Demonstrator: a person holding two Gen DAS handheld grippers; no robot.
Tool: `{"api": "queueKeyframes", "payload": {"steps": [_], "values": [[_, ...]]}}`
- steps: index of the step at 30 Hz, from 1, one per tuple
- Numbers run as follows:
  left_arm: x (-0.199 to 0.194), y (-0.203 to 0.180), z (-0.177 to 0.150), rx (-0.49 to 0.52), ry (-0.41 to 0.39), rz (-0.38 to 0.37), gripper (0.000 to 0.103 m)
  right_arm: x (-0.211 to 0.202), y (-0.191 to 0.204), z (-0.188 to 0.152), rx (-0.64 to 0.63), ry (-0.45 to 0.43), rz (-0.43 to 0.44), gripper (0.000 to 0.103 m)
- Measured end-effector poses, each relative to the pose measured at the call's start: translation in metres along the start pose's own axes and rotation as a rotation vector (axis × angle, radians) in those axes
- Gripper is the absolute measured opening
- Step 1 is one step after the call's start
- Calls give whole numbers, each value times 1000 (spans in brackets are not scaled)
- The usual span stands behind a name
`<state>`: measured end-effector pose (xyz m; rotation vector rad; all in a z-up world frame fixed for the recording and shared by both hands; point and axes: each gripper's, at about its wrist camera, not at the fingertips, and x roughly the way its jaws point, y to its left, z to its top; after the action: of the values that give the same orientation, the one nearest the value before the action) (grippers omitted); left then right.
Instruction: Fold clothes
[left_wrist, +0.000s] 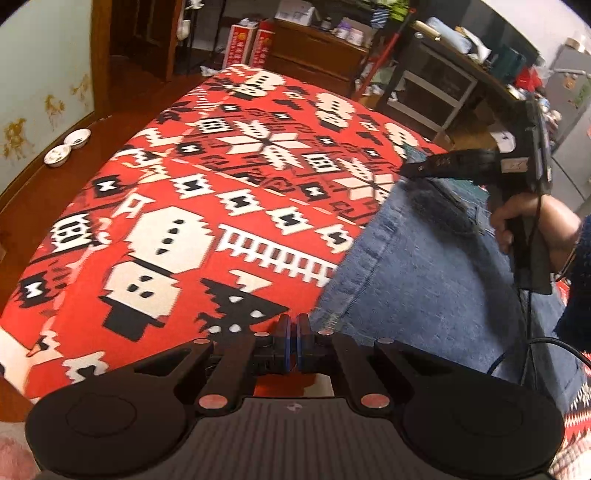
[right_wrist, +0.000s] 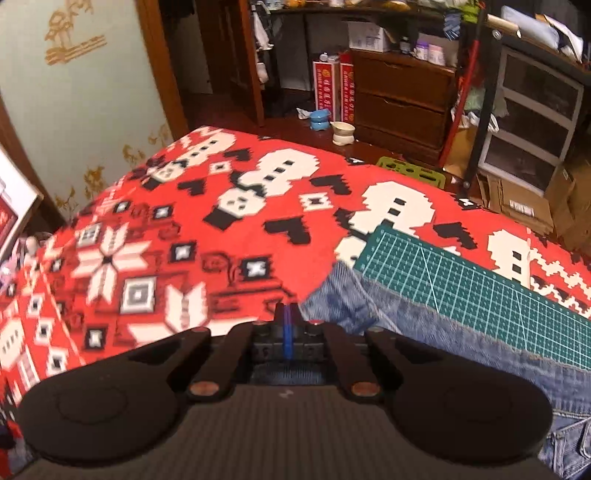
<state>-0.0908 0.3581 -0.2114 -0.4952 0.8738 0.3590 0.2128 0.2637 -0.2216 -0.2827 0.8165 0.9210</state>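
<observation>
On the bed (left_wrist: 177, 206), over its red patterned blanket, blue jeans (left_wrist: 424, 280) lie spread at the right, a green cutting mat (right_wrist: 480, 291) resting on them. Left gripper (left_wrist: 293, 332): fingers nearly together, holding nothing, just beside the jeans' edge. Right gripper (right_wrist: 285, 325): fingers closed, empty, near the hem.

We see our left gripper (left_wrist: 293, 325) low over the red blanket (left_wrist: 177, 206), its two blue fingers (left_wrist: 283, 332) almost touching, with nothing between them. Blue jeans (left_wrist: 424, 273) lie on the blanket to its right. Our right gripper (left_wrist: 410, 170) reaches over the jeans, held by a hand (left_wrist: 517, 221).
</observation>
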Motion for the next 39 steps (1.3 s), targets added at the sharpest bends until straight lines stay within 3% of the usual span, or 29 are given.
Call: {"api": "queueKeyframes", "payload": {"steps": [4, 14, 17, 20, 24, 30, 34, 39], "values": [[-5, 11, 5, -78, -9, -1, 3, -8, -5, 7, 7, -12, -78, 1], [-9, 6, 19, -180, -22, 18, 3, 10, -38, 22, 109, -6, -91, 3], [-10, 2, 22, -185, -20, 30, 3, -6, -49, 23, 205, -38, -43, 5], [-12, -3, 24, -186, -22, 18, 3, -28, -54, 15, 283, 0, 49, 7], [-12, -19, 26, -152, -16, -29, 3, -54, -29, -14, 144, 99, 95, 6], [-2, -52, 18, -52, 37, -120, 3, -99, 16, -84, -31, 214, 166, 6], [8, -70, 3, 15, 104, -156, 3, -135, 44, -129, -84, 252, 203, 6], [10, -80, -18, 66, 145, -204, 3, -184, 77, -172, -189, 219, 234, 6]]}}
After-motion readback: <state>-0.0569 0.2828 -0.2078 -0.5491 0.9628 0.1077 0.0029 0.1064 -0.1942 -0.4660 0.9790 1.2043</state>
